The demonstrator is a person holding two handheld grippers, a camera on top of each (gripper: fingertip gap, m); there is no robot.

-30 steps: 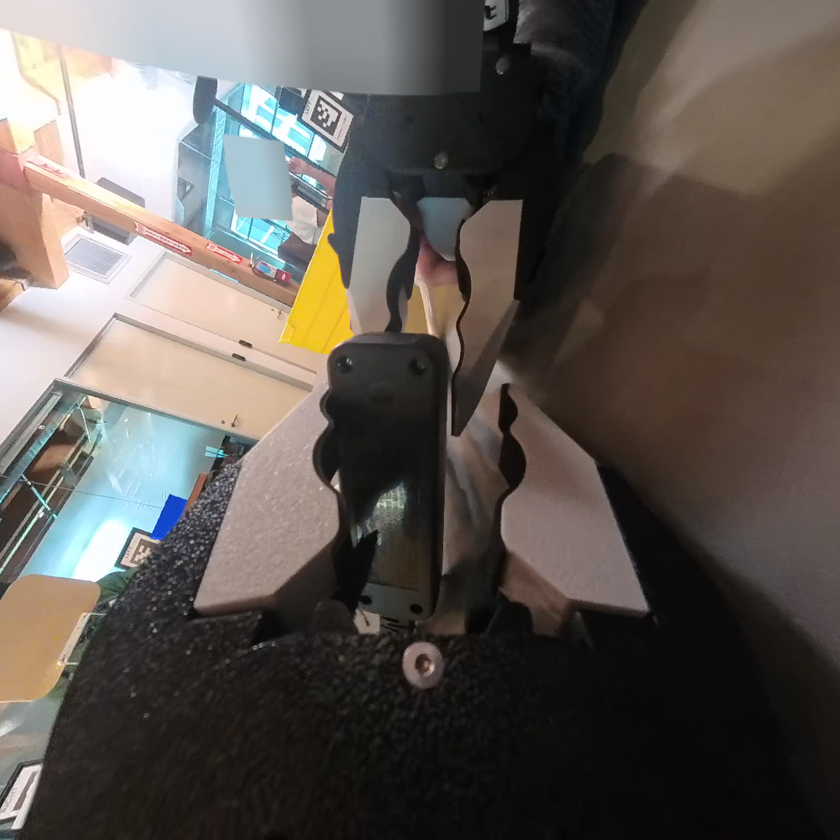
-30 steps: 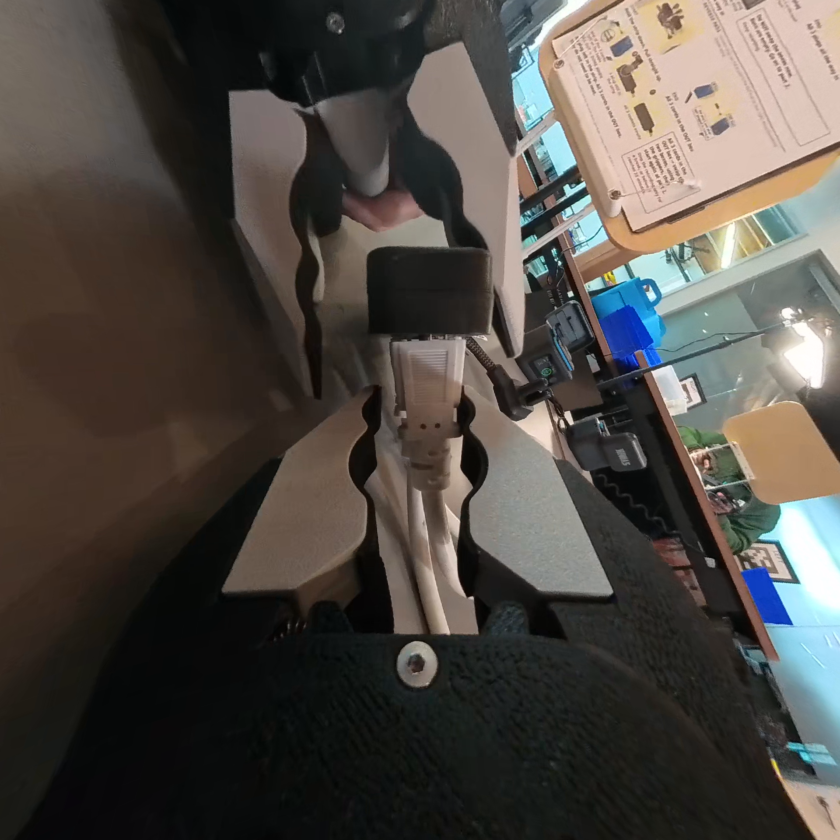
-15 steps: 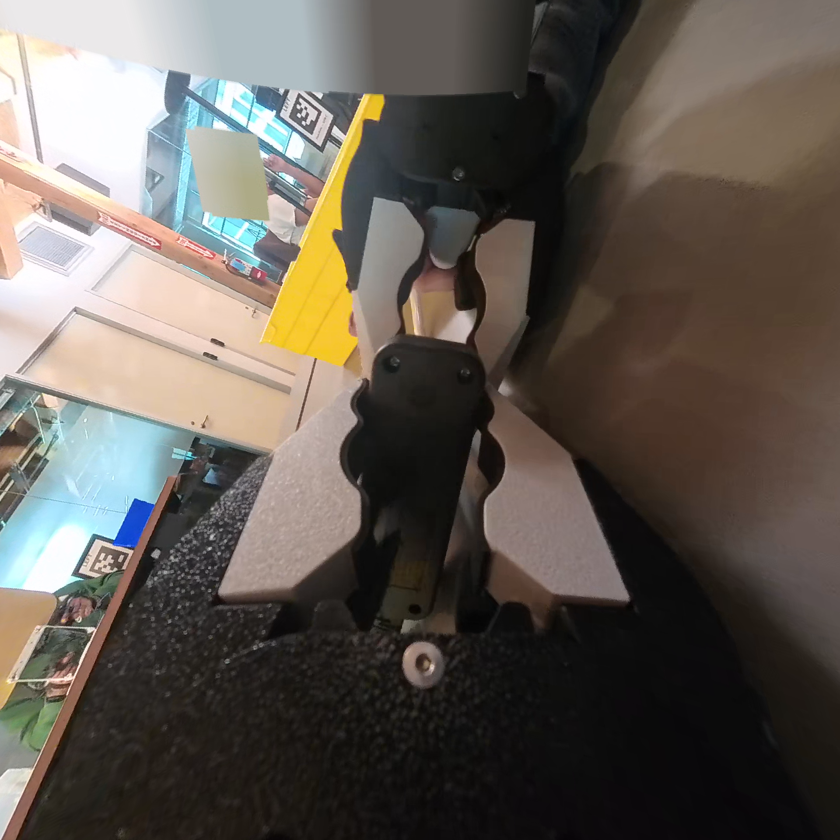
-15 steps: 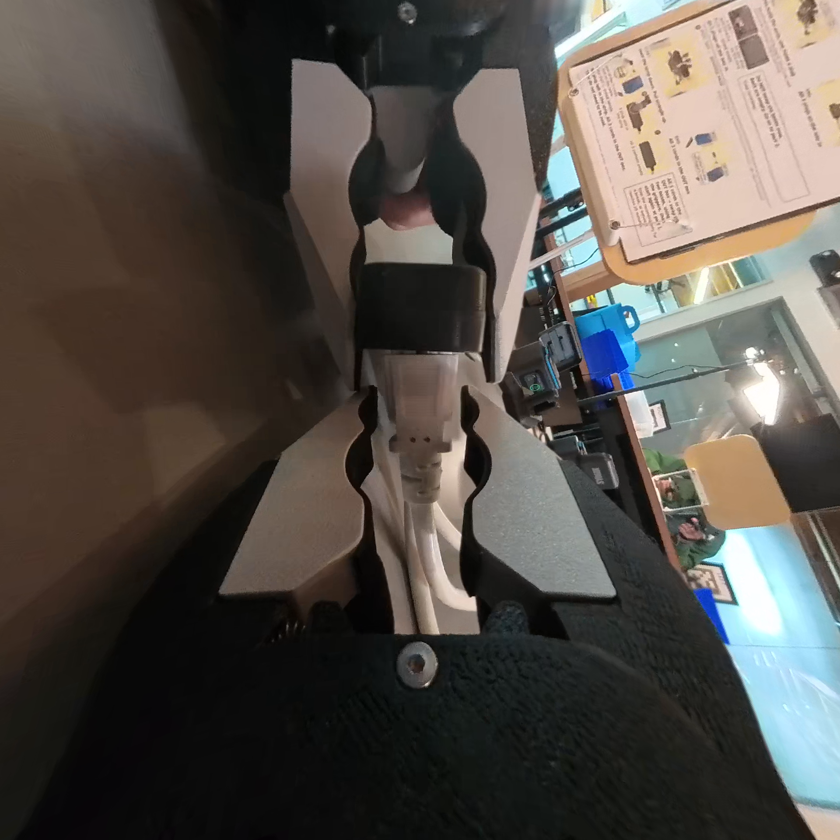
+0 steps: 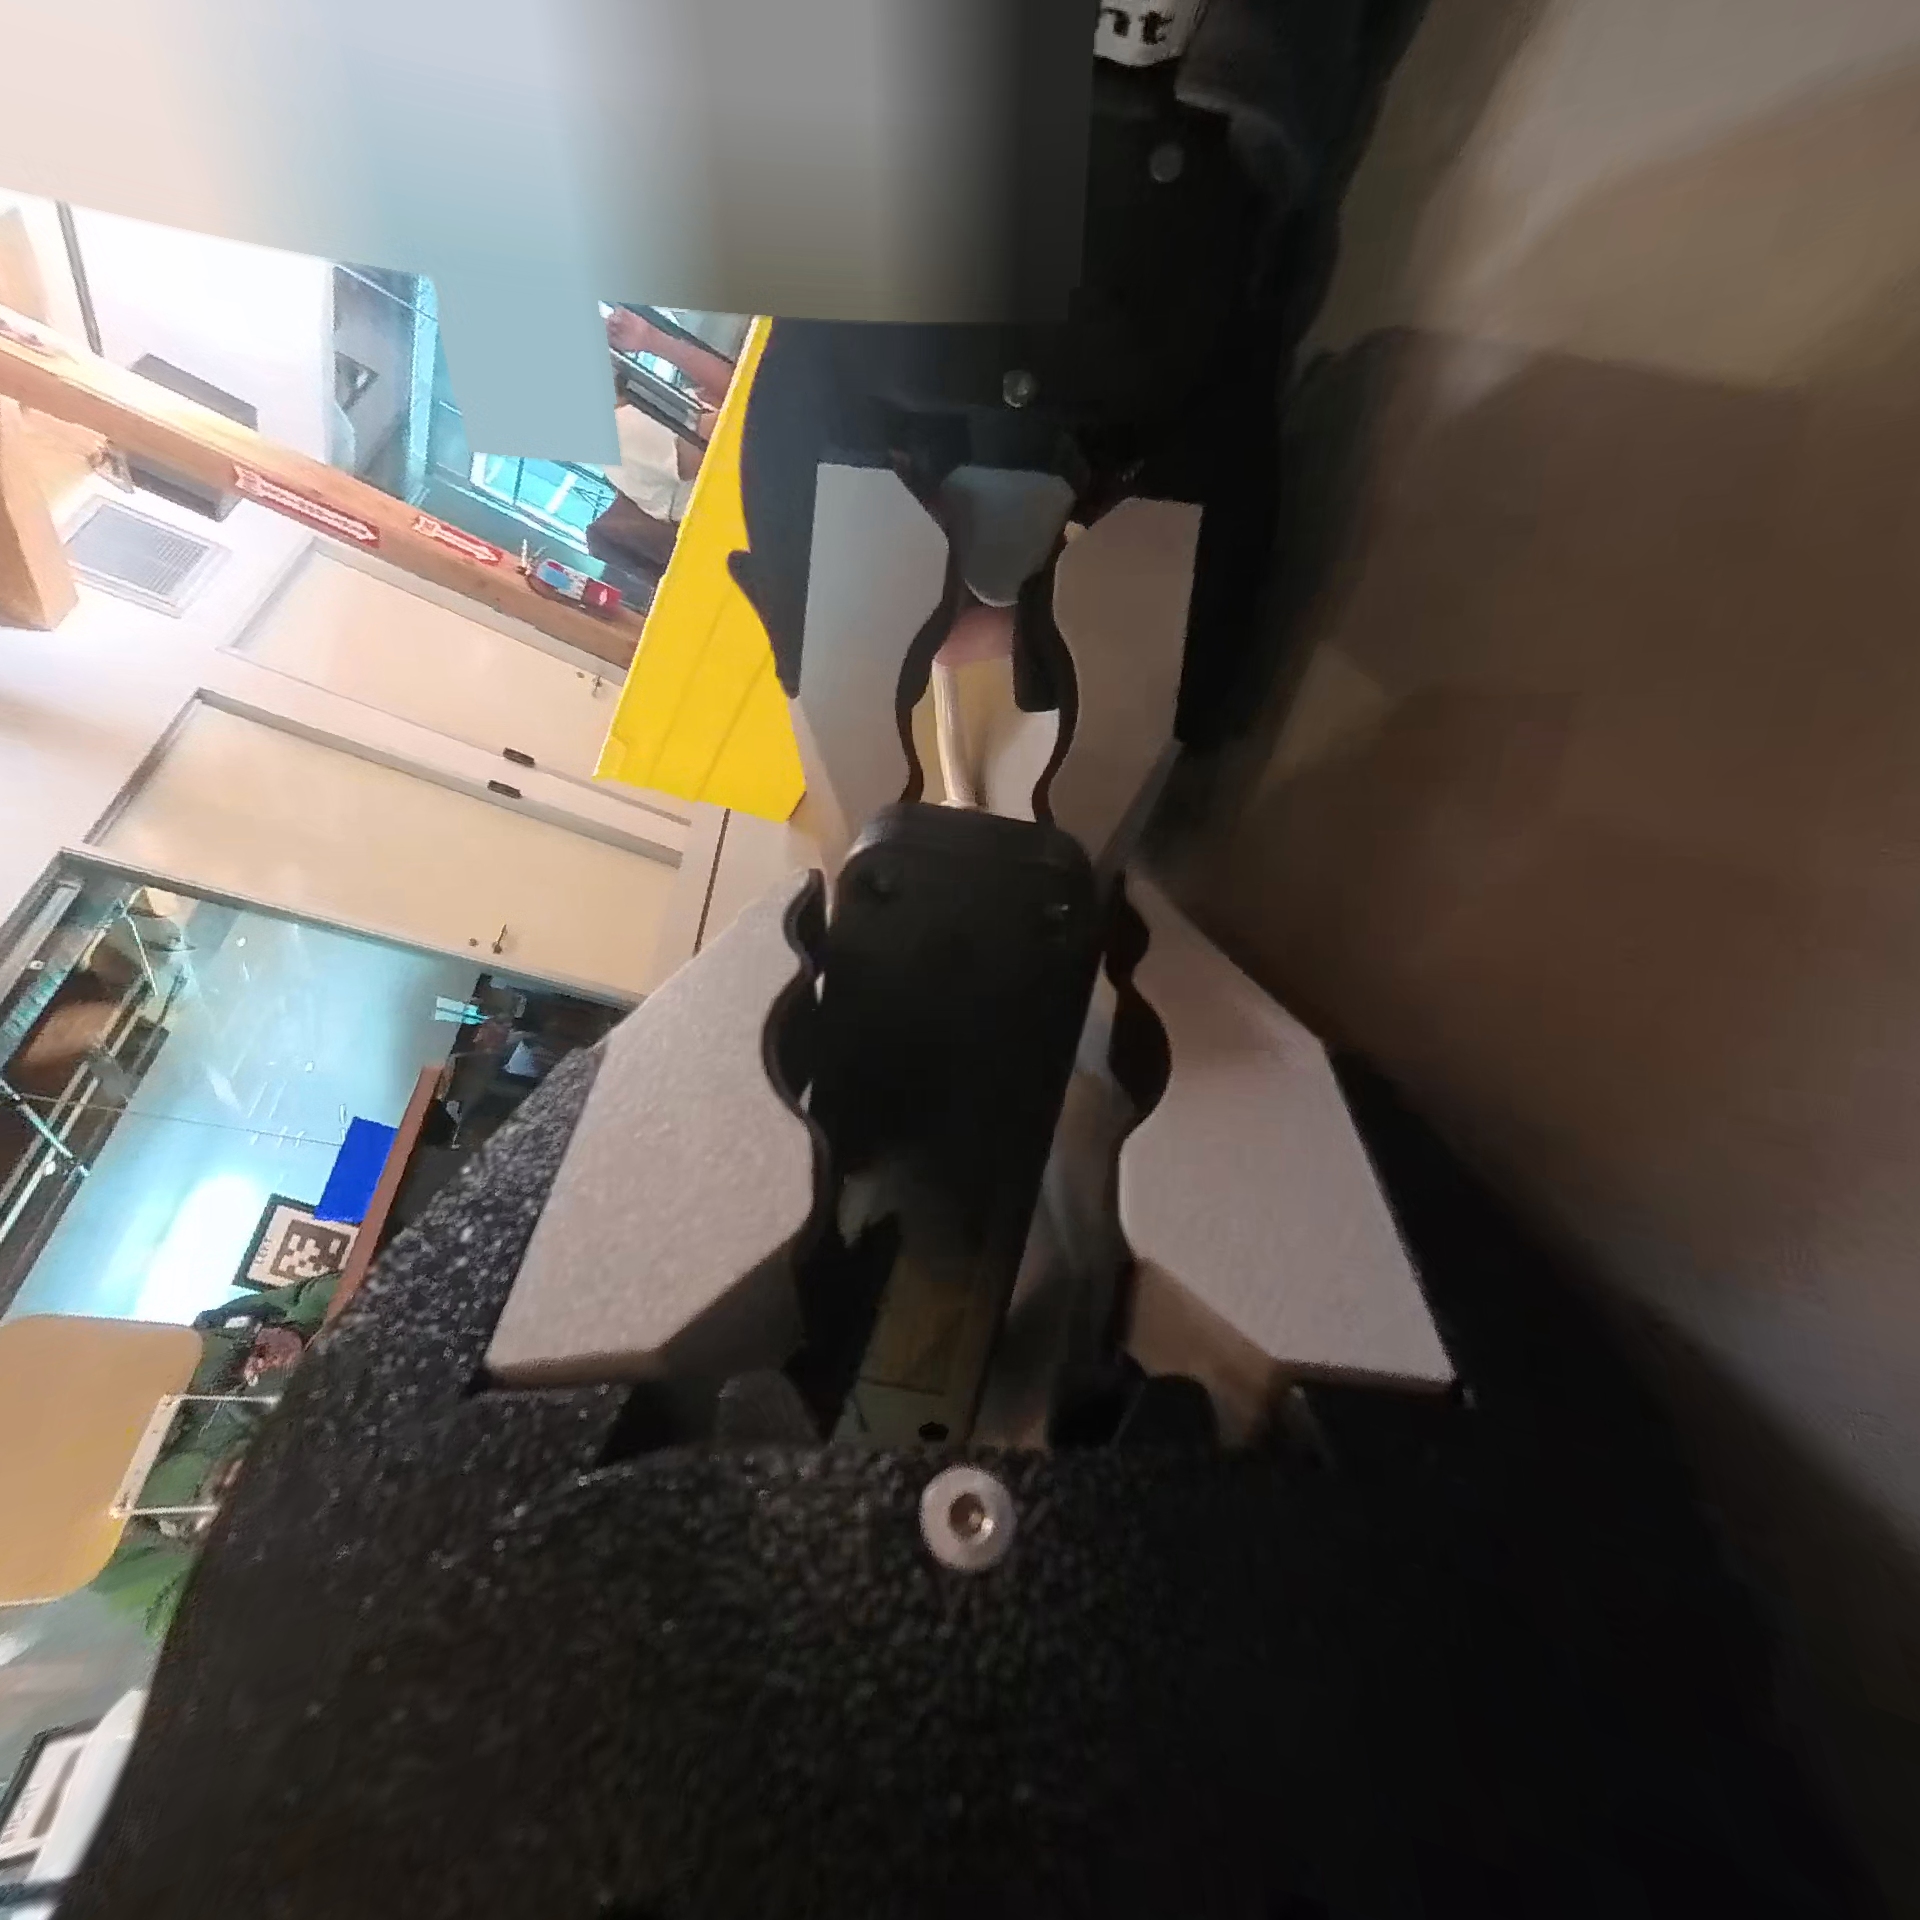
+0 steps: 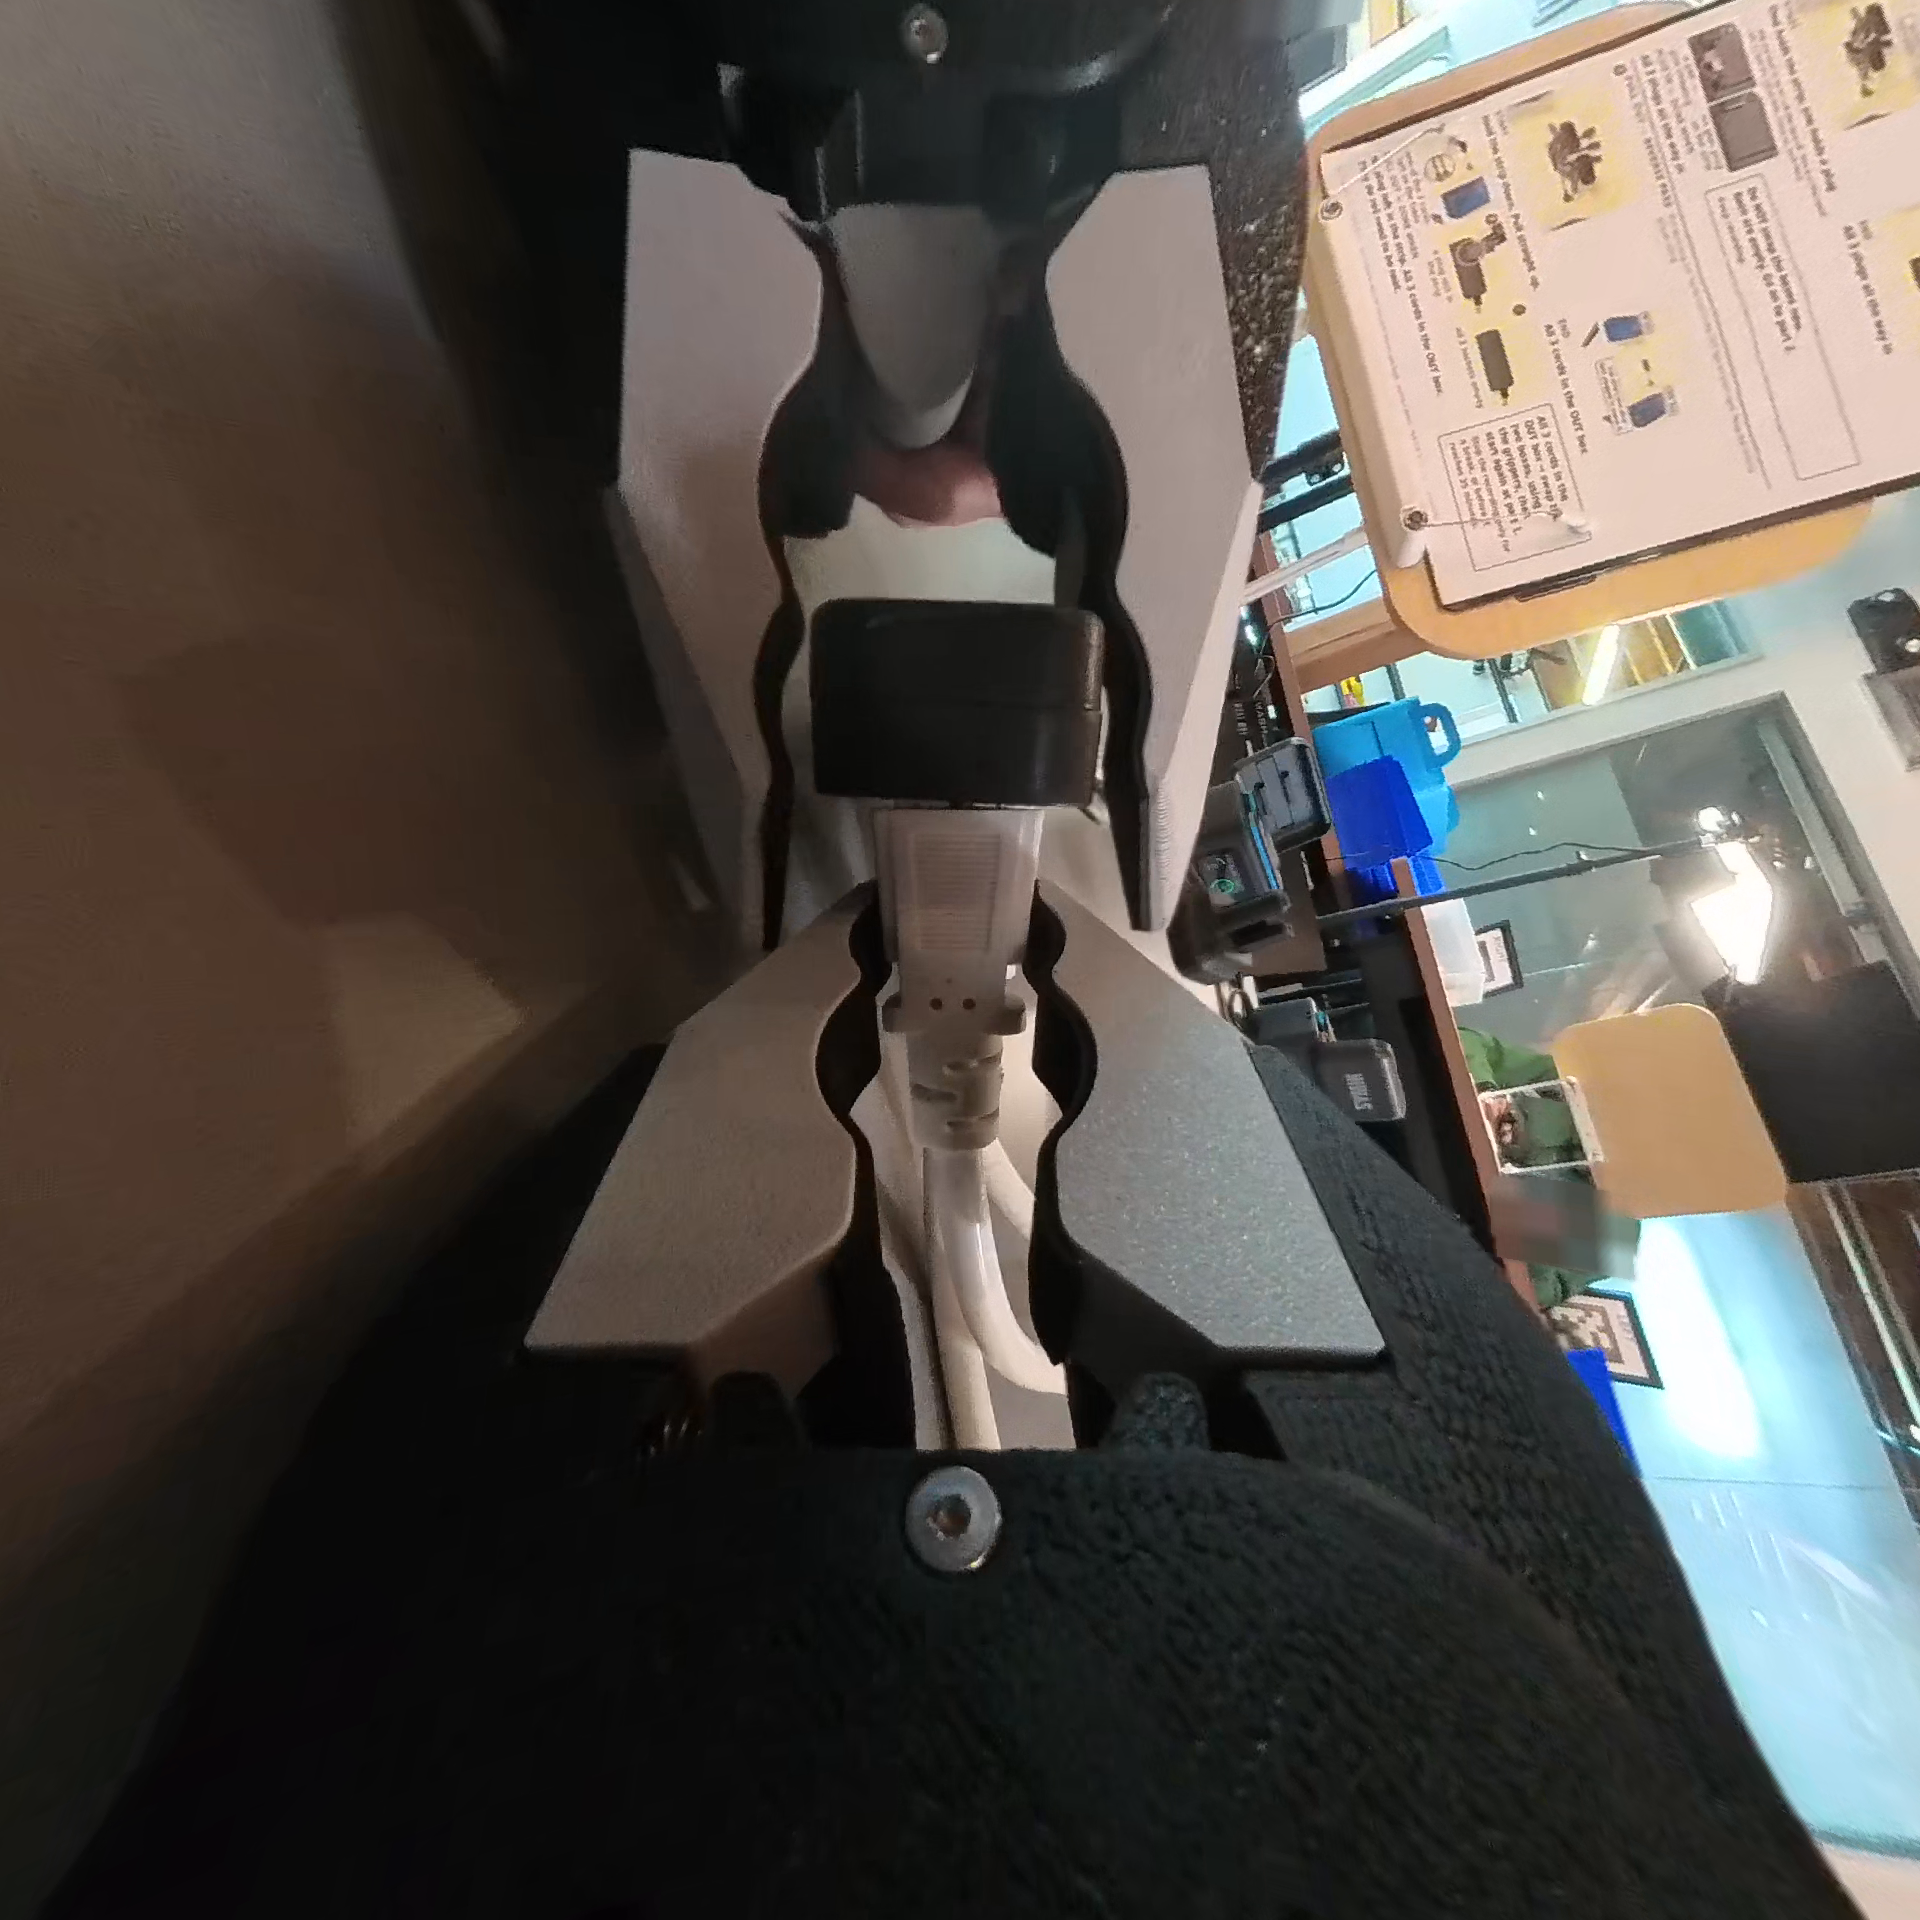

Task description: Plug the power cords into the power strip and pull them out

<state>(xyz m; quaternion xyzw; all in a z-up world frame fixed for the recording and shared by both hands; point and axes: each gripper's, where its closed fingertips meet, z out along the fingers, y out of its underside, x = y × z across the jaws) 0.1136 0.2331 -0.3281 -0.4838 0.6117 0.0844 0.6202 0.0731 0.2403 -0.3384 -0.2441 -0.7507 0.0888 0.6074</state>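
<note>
In the left wrist view, my left gripper (image 5: 961,935) is shut on a long black power strip (image 5: 945,1039), which runs back between the fingers. The right gripper's grey fingers (image 5: 1127,623) face it head-on just beyond the strip's end. In the right wrist view, my right gripper (image 6: 956,935) is shut on a white plug (image 6: 956,894), and its white cord (image 6: 966,1278) trails back through the fingers. The plug's front sits flush against the power strip (image 6: 954,717); no prongs show. The left gripper's fingers (image 6: 1143,520) flank the strip.
A tan surface (image 5: 1610,831) fills the right side of the left wrist view and shows again on the left of the right wrist view (image 6: 260,727). A yellow bin (image 5: 707,665), an instruction board (image 6: 1621,291) and blue bins (image 6: 1382,790) stand behind. My two grippers' fingertips are within a few centimetres of each other.
The left gripper's fingers have closed in on the power strip, which earlier leaned against one finger. The two grippers have come into line, and the plug now sits straight against the strip.
</note>
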